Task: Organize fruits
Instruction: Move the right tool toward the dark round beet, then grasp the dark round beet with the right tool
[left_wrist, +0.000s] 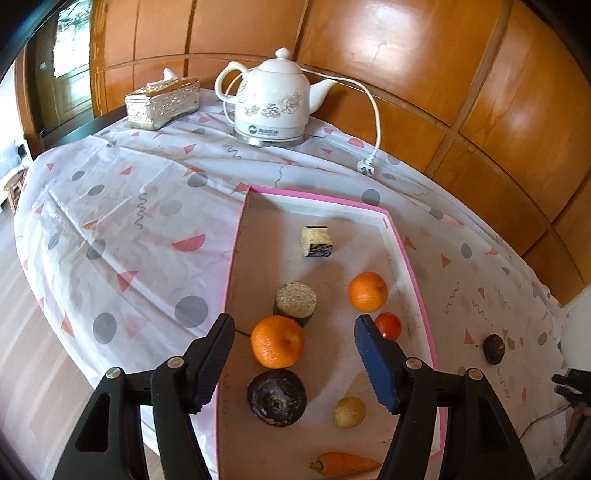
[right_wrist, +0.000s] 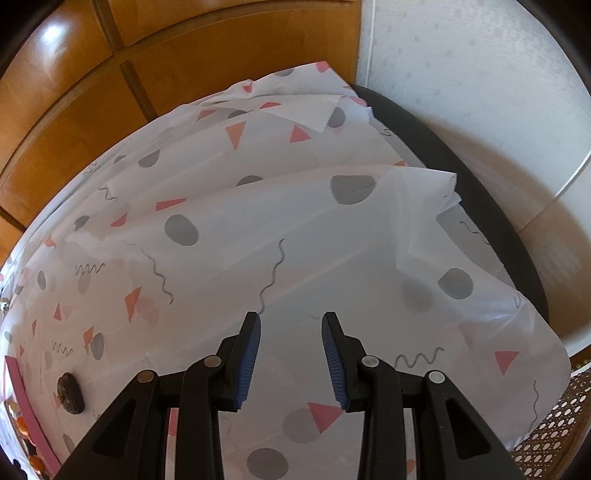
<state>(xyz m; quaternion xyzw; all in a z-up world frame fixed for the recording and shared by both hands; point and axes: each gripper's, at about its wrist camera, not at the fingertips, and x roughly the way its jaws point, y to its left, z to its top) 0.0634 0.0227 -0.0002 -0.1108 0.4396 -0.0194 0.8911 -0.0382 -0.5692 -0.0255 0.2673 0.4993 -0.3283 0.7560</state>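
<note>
A pink-rimmed tray (left_wrist: 413, 254) lies on the patterned tablecloth. In it are a large orange (left_wrist: 277, 341), a smaller orange (left_wrist: 368, 291), a red tomato (left_wrist: 389, 325), a dark round fruit (left_wrist: 277, 397), a small yellowish fruit (left_wrist: 349, 411), a carrot (left_wrist: 343, 463) and two cork-like blocks (left_wrist: 296, 301) (left_wrist: 317, 242). My left gripper (left_wrist: 295, 325) is open above the tray, its jaws either side of the large orange, not touching it. A dark avocado-like fruit (left_wrist: 494, 349) lies on the cloth right of the tray; it also shows in the right wrist view (right_wrist: 70, 397). My right gripper (right_wrist: 291, 321) is open and empty over bare cloth.
A white floral kettle (left_wrist: 273, 105) with its cord and plug (left_wrist: 365, 168) stands at the back of the table, a silver tissue box (left_wrist: 162, 103) to its left. Wooden wall panels rise behind. The tablecloth is folded and wrinkled near the table's right edge (right_wrist: 424, 177).
</note>
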